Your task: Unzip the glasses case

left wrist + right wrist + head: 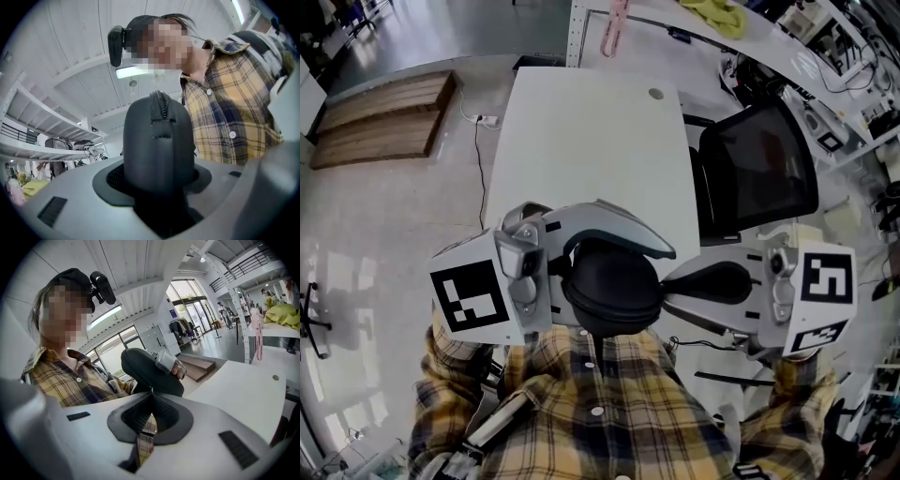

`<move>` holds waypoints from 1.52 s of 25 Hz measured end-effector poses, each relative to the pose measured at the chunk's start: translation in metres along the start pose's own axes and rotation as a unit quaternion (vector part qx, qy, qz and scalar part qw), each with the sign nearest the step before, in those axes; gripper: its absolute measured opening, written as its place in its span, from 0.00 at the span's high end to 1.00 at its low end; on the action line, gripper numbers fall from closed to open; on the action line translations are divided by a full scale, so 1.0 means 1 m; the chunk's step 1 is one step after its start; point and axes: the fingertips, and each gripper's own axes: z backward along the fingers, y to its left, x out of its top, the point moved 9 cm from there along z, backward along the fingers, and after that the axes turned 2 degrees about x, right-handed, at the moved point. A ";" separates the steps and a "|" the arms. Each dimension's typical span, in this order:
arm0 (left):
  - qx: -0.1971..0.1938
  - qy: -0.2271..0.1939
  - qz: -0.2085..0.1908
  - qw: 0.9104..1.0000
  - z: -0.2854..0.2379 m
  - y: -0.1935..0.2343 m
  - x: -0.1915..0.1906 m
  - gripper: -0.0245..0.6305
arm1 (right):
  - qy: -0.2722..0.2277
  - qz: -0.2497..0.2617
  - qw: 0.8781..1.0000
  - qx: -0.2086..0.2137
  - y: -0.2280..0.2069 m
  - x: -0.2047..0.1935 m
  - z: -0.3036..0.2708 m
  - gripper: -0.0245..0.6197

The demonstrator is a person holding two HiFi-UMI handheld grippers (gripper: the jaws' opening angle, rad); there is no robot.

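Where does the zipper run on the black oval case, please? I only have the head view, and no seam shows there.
Observer: In the left gripper view, the zipper runs up over the top edge of the black oval fabric glasses case. Its teeth look meshed there.
Operator: Thank you. Could you tell me whether the right gripper has hold of anything?
Observer: In the right gripper view, the right gripper has its jaws together at the tips. They meet on a small silvery piece at the case's rim, which seems to be the zipper pull.
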 end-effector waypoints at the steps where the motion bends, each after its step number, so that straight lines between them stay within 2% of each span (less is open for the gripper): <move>1: -0.002 -0.003 0.003 1.000 0.001 0.001 0.000 0.58 | 0.001 -0.002 1.000 0.003 -0.001 0.000 -0.001 0.96; 4: 0.000 -0.029 0.018 0.999 0.006 0.002 0.004 0.58 | 0.007 -0.017 1.000 0.018 -0.002 0.000 -0.004 0.96; 11: 0.006 -0.081 0.037 0.996 0.011 0.003 0.007 0.58 | 0.000 -0.014 1.000 0.022 -0.009 -0.003 -0.008 0.96; 18: 0.024 -0.117 0.045 0.992 0.017 0.009 0.011 0.58 | -0.016 -0.015 1.000 0.018 -0.022 -0.004 -0.008 0.96; 24: 0.035 -0.160 0.048 0.985 0.021 0.013 0.015 0.58 | -0.027 -0.041 0.998 0.036 -0.034 -0.011 -0.012 0.96; 38: 0.040 -0.200 0.078 0.976 0.014 0.017 0.008 0.58 | -0.044 -0.109 0.990 0.079 -0.056 -0.035 -0.020 0.96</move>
